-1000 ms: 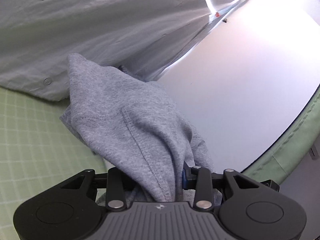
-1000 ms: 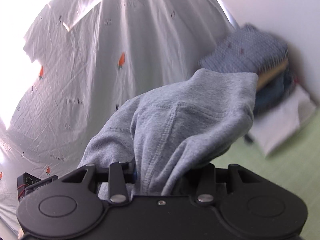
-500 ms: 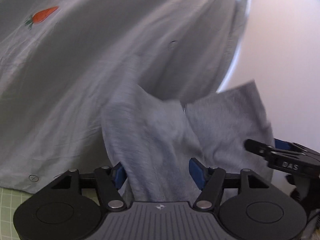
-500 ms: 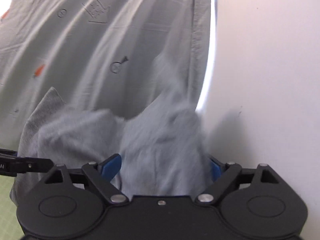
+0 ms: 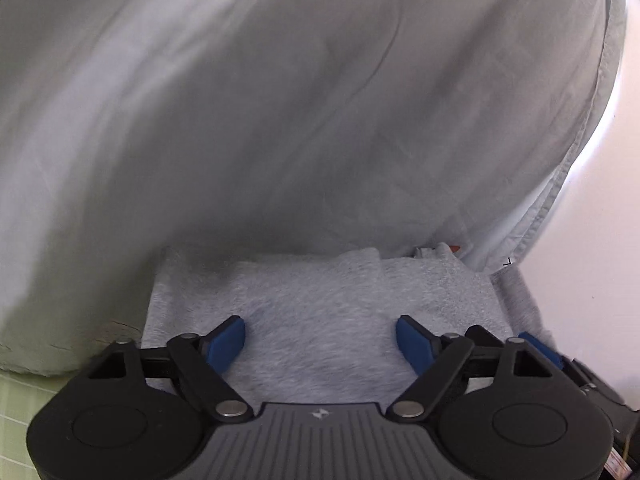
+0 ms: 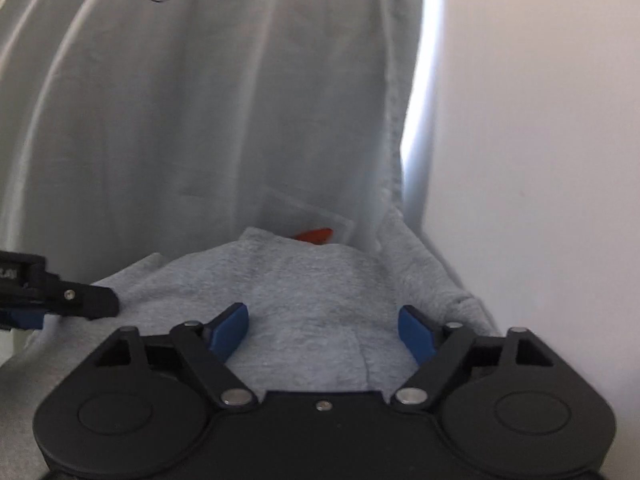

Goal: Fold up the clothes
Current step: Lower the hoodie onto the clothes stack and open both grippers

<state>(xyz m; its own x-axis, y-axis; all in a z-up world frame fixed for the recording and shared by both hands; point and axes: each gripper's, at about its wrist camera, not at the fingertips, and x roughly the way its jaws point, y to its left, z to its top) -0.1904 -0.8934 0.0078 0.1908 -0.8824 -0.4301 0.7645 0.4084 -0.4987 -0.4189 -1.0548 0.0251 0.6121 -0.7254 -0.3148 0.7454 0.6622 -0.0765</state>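
1. Pale curtain (image 5: 280, 120) with small prints hangs behind; white wall (image 6: 540, 160) at right.
2. Grey knit garment (image 5: 320, 300) lies flat, folded, against the curtain's foot.
3. Left gripper (image 5: 320, 340) spread wide above it, holding nothing.
4. Right gripper (image 6: 323, 330) likewise wide, empty.

A pale grey printed fabric sheet (image 5: 280, 100) hung as a backdrop, one orange carrot motif (image 6: 314, 235) showing. A plain white wall (image 6: 540, 140) stood beside it. A green gridded mat (image 5: 16, 420) lay below.

A heathered grey knit garment (image 5: 320, 320) lies folded and flat — its far edge against pale hanging fabric (image 5: 280, 120).
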